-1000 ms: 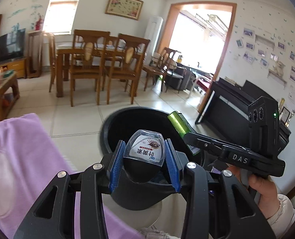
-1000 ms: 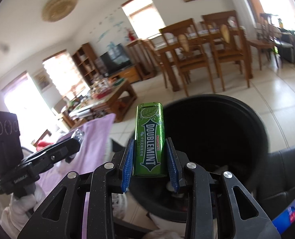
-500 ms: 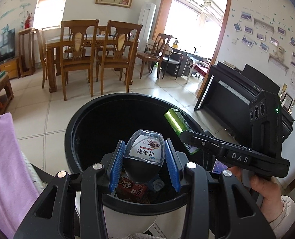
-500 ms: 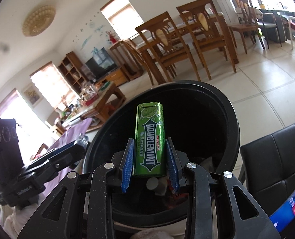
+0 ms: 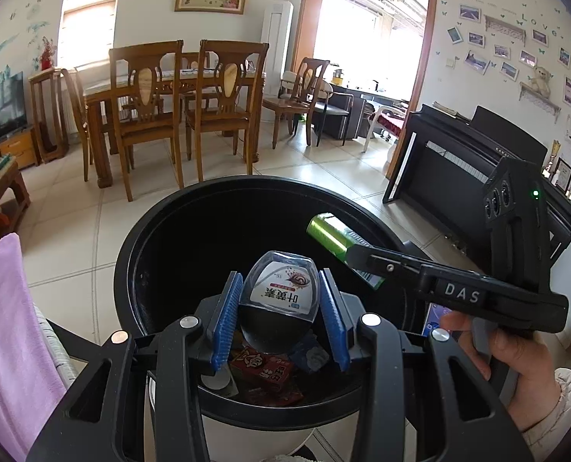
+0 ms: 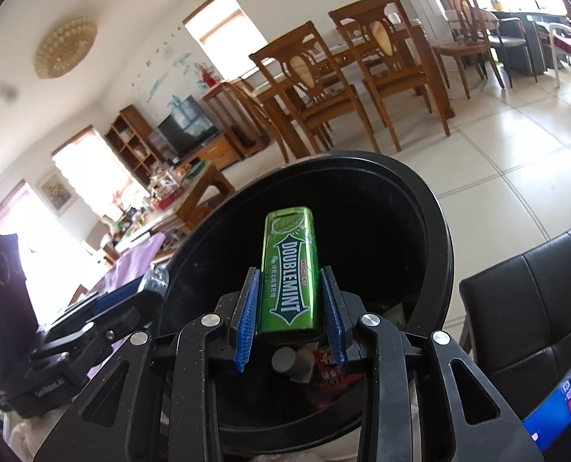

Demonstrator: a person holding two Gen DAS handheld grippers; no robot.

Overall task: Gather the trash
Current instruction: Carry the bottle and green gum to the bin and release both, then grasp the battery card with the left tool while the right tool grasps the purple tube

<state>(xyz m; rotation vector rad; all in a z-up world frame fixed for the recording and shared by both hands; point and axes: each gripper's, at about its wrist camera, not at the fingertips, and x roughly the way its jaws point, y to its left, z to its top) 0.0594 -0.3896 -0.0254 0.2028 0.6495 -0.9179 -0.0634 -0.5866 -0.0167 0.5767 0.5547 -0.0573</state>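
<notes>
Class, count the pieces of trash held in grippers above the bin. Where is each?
2. A clear capsule-shaped container sits in the left gripper; a green Doublemint tin in the right gripper. Both hang over the black bin.

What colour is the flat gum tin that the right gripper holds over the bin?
Shiny green metal gum tin, white lettering; clearest in the right wrist view.

Bin [image 5: 131,269]: on floor [image 5: 73,231], wrappers [image 5: 264,373] inside. Dining table [image 5: 170,81] with chairs [image 5: 224,92] behind, 11 o'clock. Piano [image 5: 459,177] at 2 o'clock. Cloth [image 5: 4,327] at 8 o'clock.
</notes>
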